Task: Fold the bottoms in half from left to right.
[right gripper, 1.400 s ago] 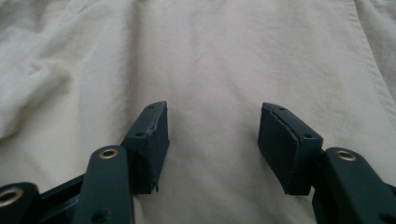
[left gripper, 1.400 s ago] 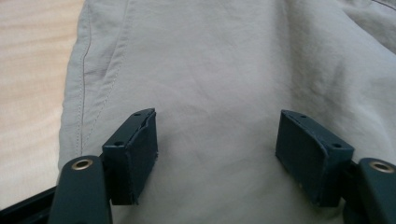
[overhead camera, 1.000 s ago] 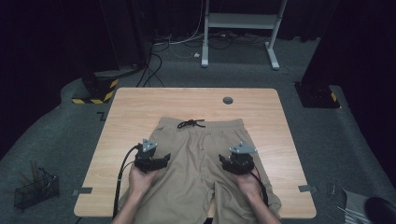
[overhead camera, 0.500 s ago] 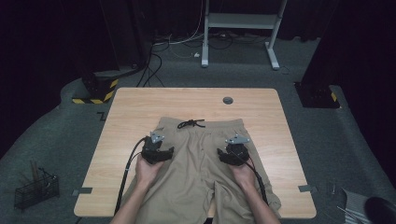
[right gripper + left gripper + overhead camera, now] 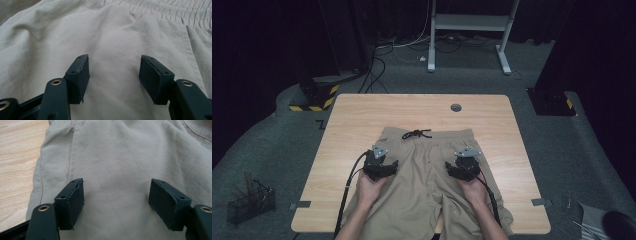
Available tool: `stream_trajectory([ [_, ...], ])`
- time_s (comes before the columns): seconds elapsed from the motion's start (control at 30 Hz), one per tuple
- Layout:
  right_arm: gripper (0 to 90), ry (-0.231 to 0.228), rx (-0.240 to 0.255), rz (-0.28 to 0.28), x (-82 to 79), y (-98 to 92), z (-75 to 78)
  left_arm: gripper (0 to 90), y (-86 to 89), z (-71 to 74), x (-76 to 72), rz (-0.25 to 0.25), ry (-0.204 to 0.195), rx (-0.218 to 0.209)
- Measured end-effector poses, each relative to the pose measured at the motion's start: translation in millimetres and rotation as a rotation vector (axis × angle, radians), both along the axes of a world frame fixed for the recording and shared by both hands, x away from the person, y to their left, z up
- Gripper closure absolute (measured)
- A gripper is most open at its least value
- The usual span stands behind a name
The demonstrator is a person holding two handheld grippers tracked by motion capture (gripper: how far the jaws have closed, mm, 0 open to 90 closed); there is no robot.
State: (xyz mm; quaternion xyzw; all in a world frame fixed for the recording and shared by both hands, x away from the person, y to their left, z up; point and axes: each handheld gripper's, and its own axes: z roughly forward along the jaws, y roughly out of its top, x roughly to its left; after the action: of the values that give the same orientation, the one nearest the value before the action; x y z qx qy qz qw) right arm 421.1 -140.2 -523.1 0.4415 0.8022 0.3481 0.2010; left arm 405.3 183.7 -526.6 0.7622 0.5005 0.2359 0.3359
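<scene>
Khaki shorts lie flat on the counter, front side up, toward my near edge, with the leg hems reaching that edge. Waistband with the black drawstring points away from me, legs toward me, so the long axis runs near-to-far down the counter's middle.

Left tongs are over the left hip panel, right tongs over the right one. Both sets stand wide apart with nothing between the pads. In the left gripper view the left tongs hover over smooth cloth just inside the side seam. In the right gripper view the right tongs sit below the elastic waistband with some soft wrinkles around.

My read: I'm lining up a two-point pick for a fold or a straighten.

How I'd do it:
- drop both sets together, same height on each side, so the cloth lifts evenly
- pinch a small ridge of the top layer, or go to the side seams if I want both layers
- close firmly before lifting, since thin fabric slips
- keep clear of the drawstring
</scene>
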Motion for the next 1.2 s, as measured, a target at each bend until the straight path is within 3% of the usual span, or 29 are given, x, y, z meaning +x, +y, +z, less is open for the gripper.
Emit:
stream_trajectory([
  [0.4, 41.4, -0.002, -0.002, -0.016, -17.7, -1.1, -0.1, 28.6, -2.0, -0.2, -14.1, -0.009, -0.003, -0.003],
  [0.8, 41.4, 0.002, 0.000, 0.004, -48.3, -3.6, 0.1, 26.3, -4.8, -0.2, -42.0, -0.029, 0.003, -0.010],
  [0.93, 41.6, 0.012, -0.007, 0.010, -44.3, -7.2, 4.2, 28.0, -0.8, 2.8, -37.3, -0.032, 0.026, -0.035],
  [1.07, 40.9, -0.004, 0.000, -0.012, -31.5, -11.9, 10.5, 28.4, 0.0, 12.7, -20.8, -0.024, 0.021, -0.040],
  [1.2, 40.5, 0.020, -0.018, -0.020, -17.1, -10.1, 6.3, 28.8, -3.0, 13.0, -7.7, -0.029, 0.015, -0.035],
])
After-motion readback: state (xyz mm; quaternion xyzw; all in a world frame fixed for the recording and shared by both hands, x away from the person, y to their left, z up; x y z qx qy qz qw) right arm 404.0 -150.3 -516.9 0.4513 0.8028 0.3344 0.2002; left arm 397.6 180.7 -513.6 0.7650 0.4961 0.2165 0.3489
